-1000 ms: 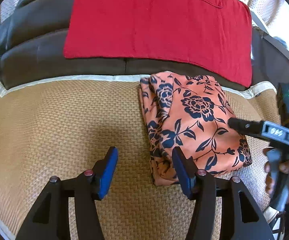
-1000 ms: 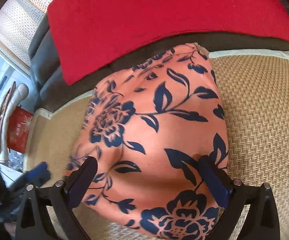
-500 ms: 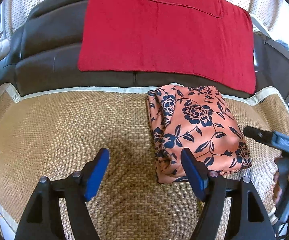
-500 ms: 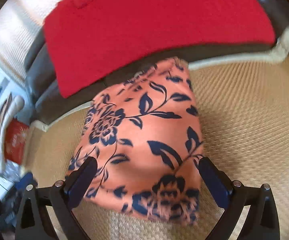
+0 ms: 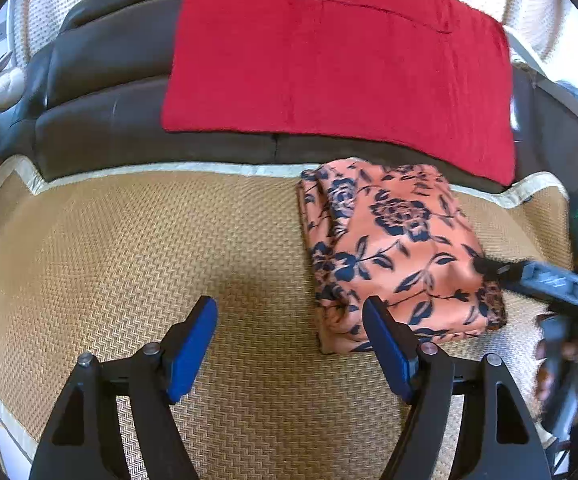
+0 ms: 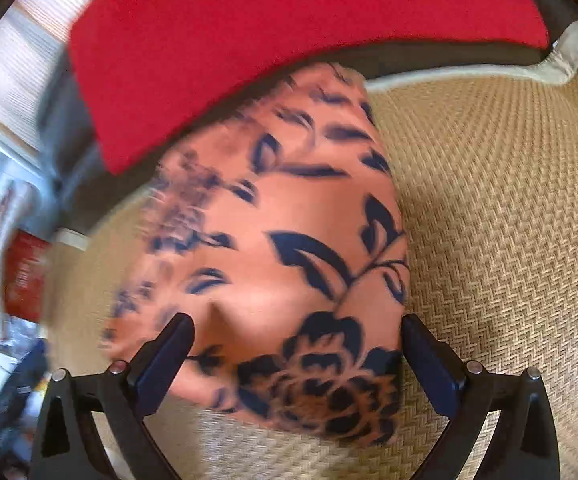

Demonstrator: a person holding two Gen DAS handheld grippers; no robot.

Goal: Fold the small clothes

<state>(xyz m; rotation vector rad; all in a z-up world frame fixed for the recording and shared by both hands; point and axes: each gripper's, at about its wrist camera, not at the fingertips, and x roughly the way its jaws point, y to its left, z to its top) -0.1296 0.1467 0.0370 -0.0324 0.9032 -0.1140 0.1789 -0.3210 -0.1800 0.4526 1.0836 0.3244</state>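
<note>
A folded orange garment with a dark blue flower print (image 5: 397, 240) lies on the woven straw mat (image 5: 129, 248), close to the sofa back. My left gripper (image 5: 289, 352) is open and empty, held over the mat just left of the garment's near edge. My right gripper (image 6: 295, 364) is open, its fingers spread over the near end of the garment (image 6: 281, 240); one fingertip rests on the cloth's right side in the left wrist view (image 5: 483, 266).
A red cloth (image 5: 341, 60) hangs over the dark sofa back (image 5: 101, 80) behind the mat. The mat's pale trim (image 5: 169, 168) runs along the back edge. Cluttered items stand off the mat's left side (image 6: 21, 280).
My left gripper has pulled back and up from the garment, widening the view. My right gripper drew back, then moved in over the garment's near end again.
</note>
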